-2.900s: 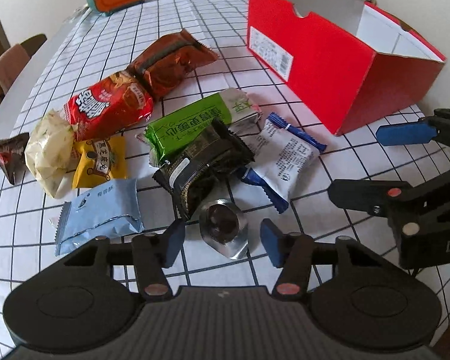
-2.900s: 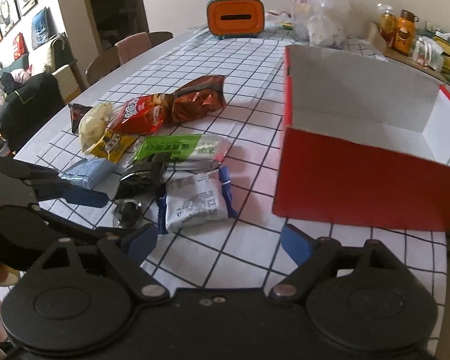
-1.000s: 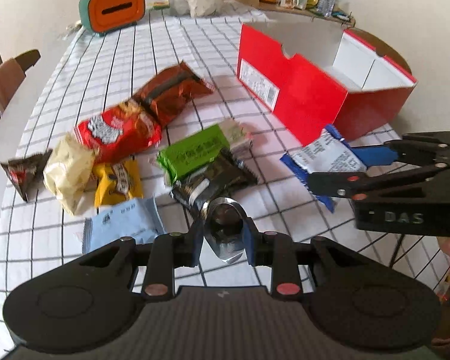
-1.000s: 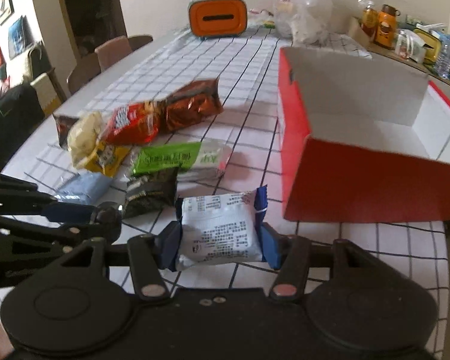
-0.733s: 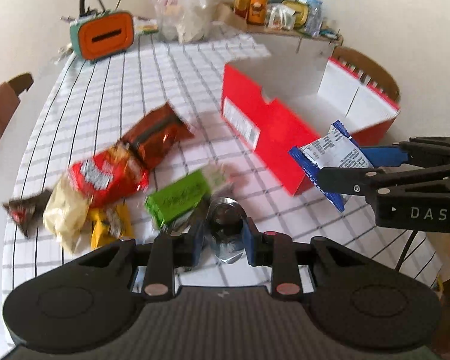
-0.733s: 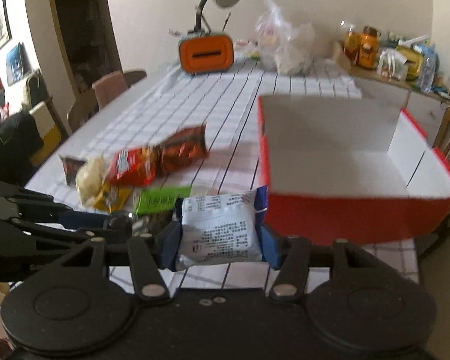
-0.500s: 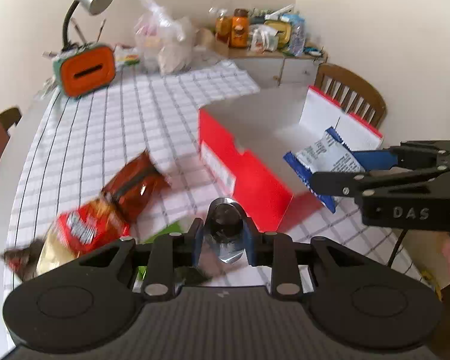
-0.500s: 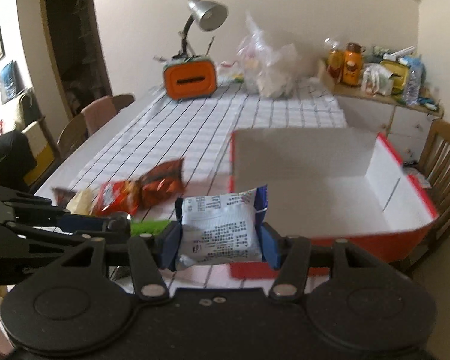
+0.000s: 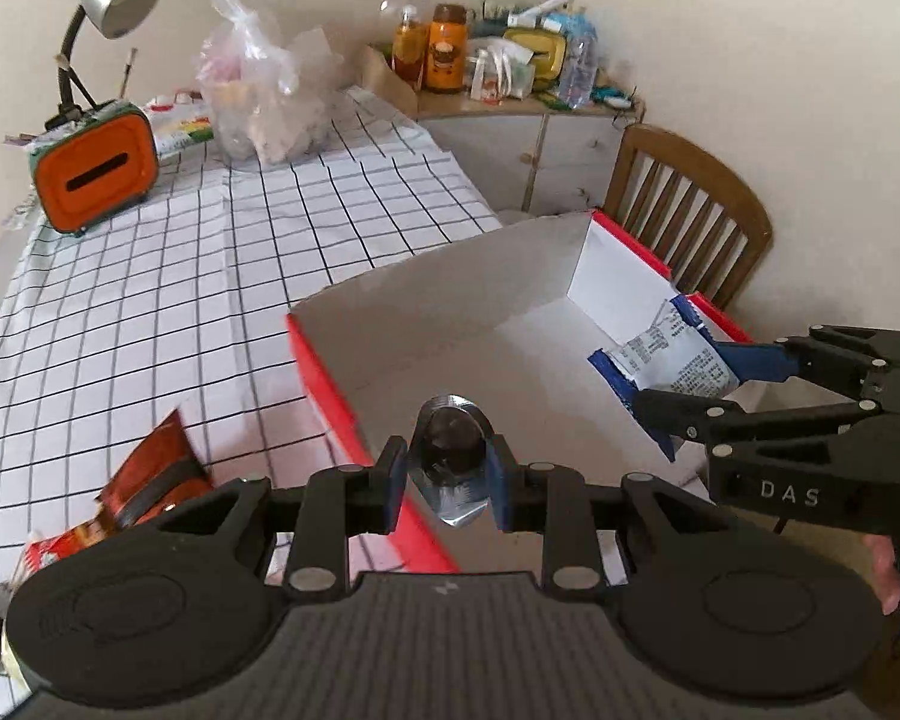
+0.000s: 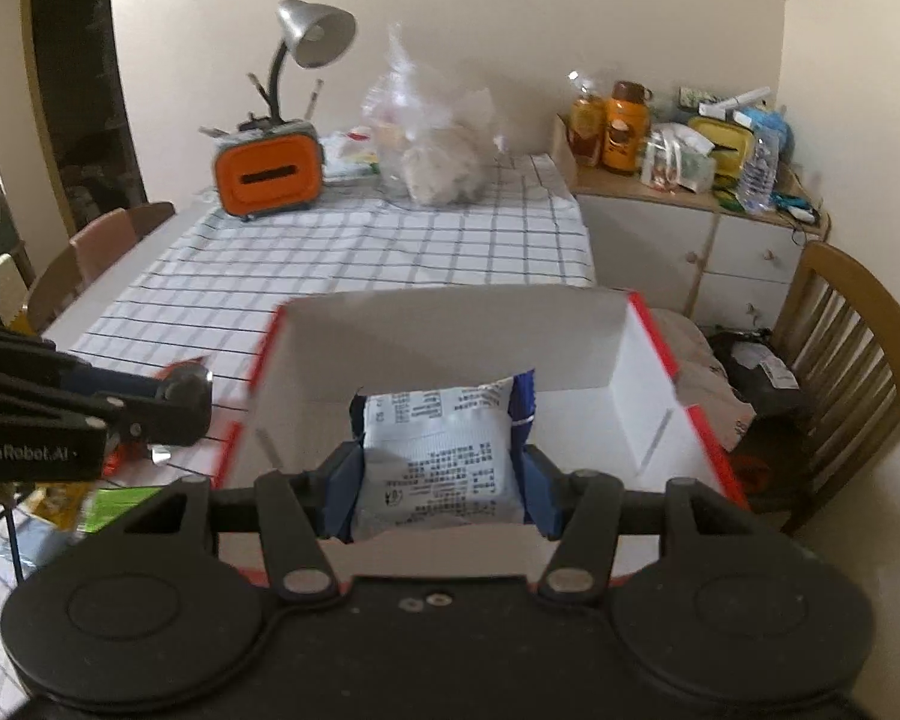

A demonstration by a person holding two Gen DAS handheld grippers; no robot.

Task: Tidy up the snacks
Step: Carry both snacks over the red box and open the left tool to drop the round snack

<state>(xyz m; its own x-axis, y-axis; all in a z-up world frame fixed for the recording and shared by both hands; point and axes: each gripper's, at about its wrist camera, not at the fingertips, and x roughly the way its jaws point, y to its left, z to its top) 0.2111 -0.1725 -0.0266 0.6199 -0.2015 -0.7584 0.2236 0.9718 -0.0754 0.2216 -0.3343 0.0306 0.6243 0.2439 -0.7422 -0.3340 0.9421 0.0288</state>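
Checked cloth covers our desk [image 9: 150,312], with the red box [image 9: 330,384] near its edge, open and white inside. Our left gripper [image 9: 447,474] pinches a small silver-wrapped snack [image 9: 450,456] over the box's near wall. Our right gripper [image 10: 441,480] clamps a white-and-blue packet [image 10: 438,456] above the box's interior.

Glossy foil snack [image 9: 450,468], matt cardboard box [image 9: 426,324]

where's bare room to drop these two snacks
The red box floor is bare between its white walls. The checked cloth is free between box and orange holder. Crowded: the snack pile at the box's left.
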